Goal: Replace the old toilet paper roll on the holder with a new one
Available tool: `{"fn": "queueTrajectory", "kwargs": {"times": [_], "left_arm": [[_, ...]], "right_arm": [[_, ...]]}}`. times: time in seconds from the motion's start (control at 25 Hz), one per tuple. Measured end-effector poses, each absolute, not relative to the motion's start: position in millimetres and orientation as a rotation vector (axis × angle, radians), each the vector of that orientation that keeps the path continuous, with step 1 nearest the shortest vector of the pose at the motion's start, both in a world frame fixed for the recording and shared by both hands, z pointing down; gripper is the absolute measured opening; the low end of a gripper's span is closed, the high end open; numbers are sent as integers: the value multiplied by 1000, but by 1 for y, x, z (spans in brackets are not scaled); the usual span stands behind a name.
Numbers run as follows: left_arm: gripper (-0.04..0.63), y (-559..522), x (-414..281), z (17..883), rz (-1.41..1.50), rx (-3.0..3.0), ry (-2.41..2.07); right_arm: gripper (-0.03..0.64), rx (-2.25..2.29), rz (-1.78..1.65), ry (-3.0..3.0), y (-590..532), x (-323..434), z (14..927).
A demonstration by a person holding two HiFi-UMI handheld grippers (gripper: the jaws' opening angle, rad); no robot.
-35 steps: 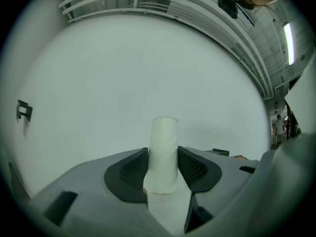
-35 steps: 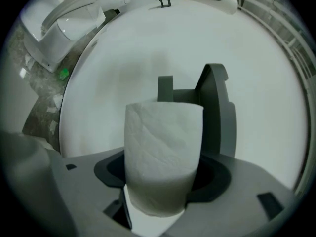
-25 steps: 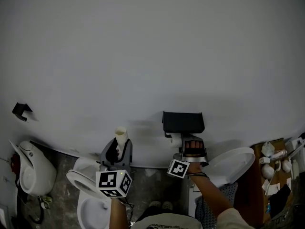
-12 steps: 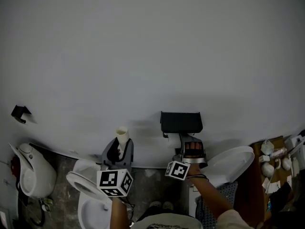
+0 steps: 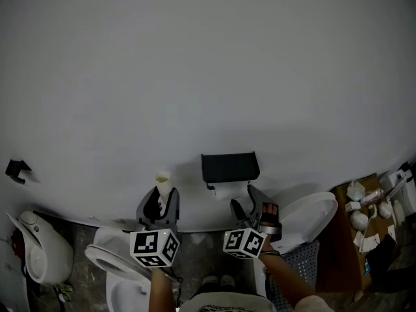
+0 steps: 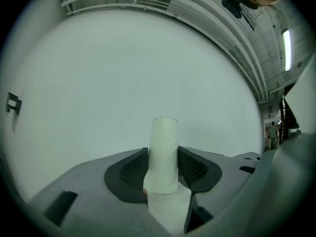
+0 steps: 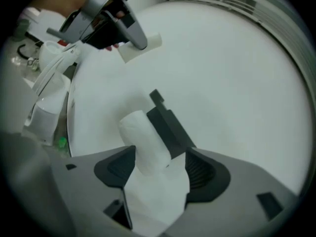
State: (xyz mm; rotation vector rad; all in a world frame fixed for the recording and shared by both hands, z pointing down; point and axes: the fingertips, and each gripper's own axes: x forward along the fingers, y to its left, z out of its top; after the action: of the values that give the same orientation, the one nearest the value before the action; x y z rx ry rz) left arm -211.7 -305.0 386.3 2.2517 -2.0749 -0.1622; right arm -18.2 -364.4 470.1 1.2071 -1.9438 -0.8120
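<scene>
At wall (image 5: 195,77), left tool (image 5: 159,203) clamps one tube (image 5: 162,182); right tool (image 5: 248,203), just narrowed, gapes empty.

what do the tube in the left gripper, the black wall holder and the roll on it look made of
Tube: most likely cardboard; matte off-white with a spiral seam.
Holder: black, smooth, sharp-edged box shape; painted metal or plastic, cannot tell which.
Roll: soft white tissue paper; fuzzy matte surface, rounded edges.
</scene>
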Motion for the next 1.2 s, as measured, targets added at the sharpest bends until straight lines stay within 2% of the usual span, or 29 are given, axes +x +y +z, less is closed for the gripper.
{"fn": "queueTrajectory", "kwargs": {"times": [0.44,0.56,0.76,1.2], "left_arm": [[187,-320,-195,372,-151,2293,-2120],[187,-322,-191,370,-143,2295,-2131],[187,-324,-186,369,-157,2288,-2133],[187,-326,-185,370,-154,2269,-2155]], "right_arm": [[198,1667,-363,-2243,-376,59,402],[146,1781,-238,-2293,-381,78,396],[5,1911,-123,-2346,-380,96,388],[-9,1925,-48,-2395,-380,96,391]]}}
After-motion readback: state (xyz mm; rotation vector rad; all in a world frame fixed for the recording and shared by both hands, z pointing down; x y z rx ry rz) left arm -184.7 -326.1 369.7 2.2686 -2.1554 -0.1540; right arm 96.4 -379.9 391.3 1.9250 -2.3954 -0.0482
